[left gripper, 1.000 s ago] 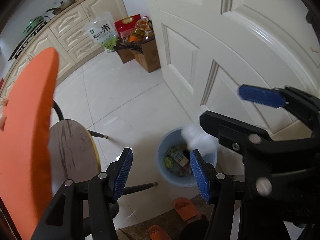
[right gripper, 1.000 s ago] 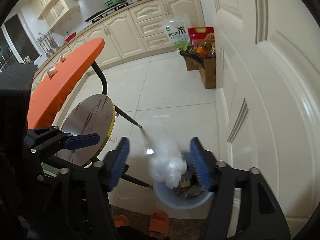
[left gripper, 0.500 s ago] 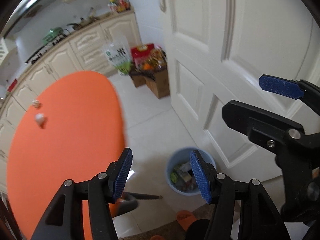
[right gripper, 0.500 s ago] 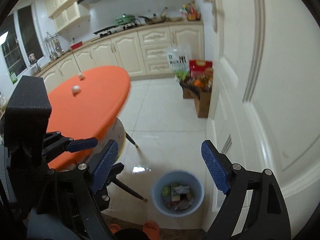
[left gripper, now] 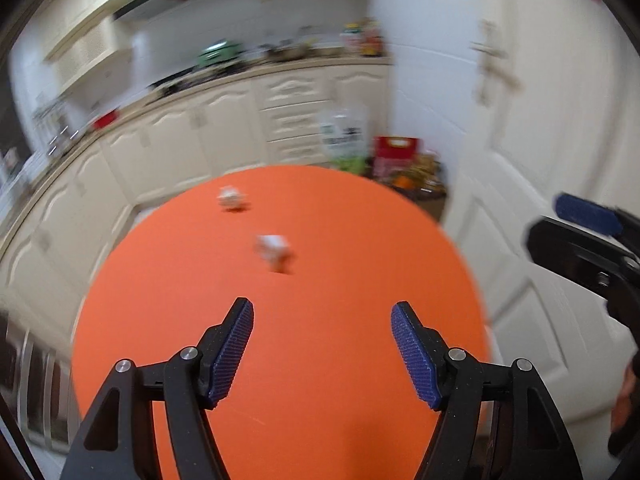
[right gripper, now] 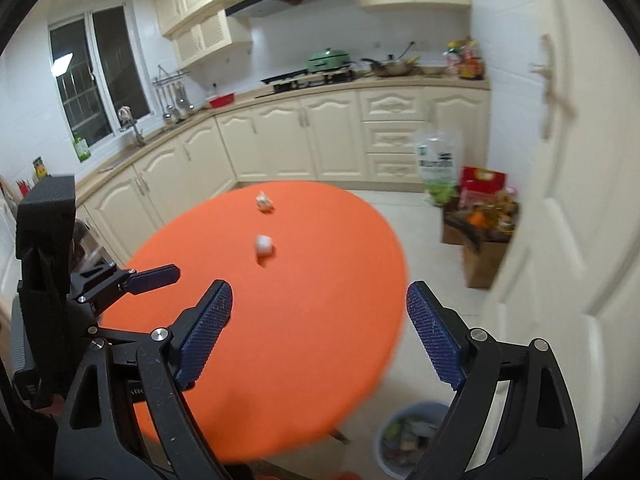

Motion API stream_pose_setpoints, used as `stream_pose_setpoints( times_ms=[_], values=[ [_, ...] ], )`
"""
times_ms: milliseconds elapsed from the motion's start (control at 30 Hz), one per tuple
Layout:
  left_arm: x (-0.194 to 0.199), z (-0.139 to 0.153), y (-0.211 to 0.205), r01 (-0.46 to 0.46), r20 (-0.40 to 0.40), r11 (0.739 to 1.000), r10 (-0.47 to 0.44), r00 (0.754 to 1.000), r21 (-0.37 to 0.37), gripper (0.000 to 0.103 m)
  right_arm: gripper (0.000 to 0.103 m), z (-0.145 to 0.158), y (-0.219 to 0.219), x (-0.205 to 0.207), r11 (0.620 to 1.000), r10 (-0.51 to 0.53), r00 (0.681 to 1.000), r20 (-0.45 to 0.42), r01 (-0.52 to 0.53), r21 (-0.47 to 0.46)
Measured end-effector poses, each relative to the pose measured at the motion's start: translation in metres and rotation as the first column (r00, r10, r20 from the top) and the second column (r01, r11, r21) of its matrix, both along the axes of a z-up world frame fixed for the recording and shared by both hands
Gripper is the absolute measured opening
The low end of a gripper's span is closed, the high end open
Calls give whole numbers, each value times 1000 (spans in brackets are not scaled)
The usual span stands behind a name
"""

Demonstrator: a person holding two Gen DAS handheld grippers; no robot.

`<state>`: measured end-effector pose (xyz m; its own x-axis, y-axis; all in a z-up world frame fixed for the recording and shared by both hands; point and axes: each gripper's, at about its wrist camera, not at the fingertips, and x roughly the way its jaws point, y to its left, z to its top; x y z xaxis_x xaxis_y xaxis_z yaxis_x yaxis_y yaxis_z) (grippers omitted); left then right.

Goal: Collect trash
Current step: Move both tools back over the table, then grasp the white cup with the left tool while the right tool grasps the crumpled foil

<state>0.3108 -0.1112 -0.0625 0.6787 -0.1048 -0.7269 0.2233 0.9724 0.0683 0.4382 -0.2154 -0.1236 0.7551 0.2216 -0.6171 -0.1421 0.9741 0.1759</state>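
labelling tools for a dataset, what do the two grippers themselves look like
Both match: the left gripper and right gripper have black angular plastic arms with silver screws at the pivots, ending in flat fingers faced with ribbed blue pads. A boxy black block rises behind the left one. No cables or sleeves show.

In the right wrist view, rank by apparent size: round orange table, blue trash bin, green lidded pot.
1. Round orange table
2. Blue trash bin, partly hidden
3. Green lidded pot, far off, so true size is unsure

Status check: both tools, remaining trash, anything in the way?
Left tool and right tool open, empty, jaws just widened. Two paper wads on orange table. Bin below. Path clear.
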Motion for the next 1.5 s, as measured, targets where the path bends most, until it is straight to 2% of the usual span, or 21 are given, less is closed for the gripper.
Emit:
stream_pose_setpoints(
  times_ms=[67, 133, 267, 367, 567, 667, 767, 867, 1033, 1200, 1267, 1500],
  values=[
    [28, -7, 19, -54, -38, 998, 53, 998, -29, 67, 88, -9, 7, 28, 1000, 13, 1000, -18, -13, 7],
    [56, -17, 26, -66, -73, 997, 62, 995, -47, 67, 88, -19, 14, 60, 999, 33, 999, -38, -33, 10],
    [112, -39, 30, -128, -134, 991, 123, 983, -30, 67, 88, -42, 19, 114, 999, 46, 996, -75, -46, 11],
    [142, -54, 25, -142, -156, 990, 139, 978, -12, 67, 88, -62, 17, 148, 999, 50, 993, -108, -49, 17],
    [191, -76, 21, -122, -220, 992, 115, 969, -17, 53, 88, -90, 15, 187, 998, 57, 986, -155, -55, 18],
    [207, -78, 33, -114, -219, 992, 100, 971, -50, 36, 88, -99, 19, 202, 998, 62, 983, -172, -61, 10],
    [215, -77, 50, -120, -218, 992, 108, 970, -44, 19, 88, -103, 24, 213, 998, 70, 980, -184, -69, 10],
    [218, -77, 68, -116, -236, 991, 97, 967, -67, 19, 88, -106, 34, 224, 996, 83, 977, -198, -85, 1],
    [204, -69, 100, -169, -196, 984, 157, 968, -49, 19, 88, -112, 64, 244, 990, 131, 968, -216, -137, -14],
    [194, -66, 137, -235, -171, 971, 224, 959, -51, 19, 88, -122, 96, 267, 981, 183, 954, -237, -194, -26],
    [192, -68, 149, -262, -158, 965, 254, 954, -29, 19, 88, -125, 107, 275, 977, 197, 950, -243, -211, -33],
    [183, -72, 155, -286, -156, 958, 280, 947, -20, 19, 88, -133, 151, 302, 957, 239, 941, -241, -269, -103]
  ],
)
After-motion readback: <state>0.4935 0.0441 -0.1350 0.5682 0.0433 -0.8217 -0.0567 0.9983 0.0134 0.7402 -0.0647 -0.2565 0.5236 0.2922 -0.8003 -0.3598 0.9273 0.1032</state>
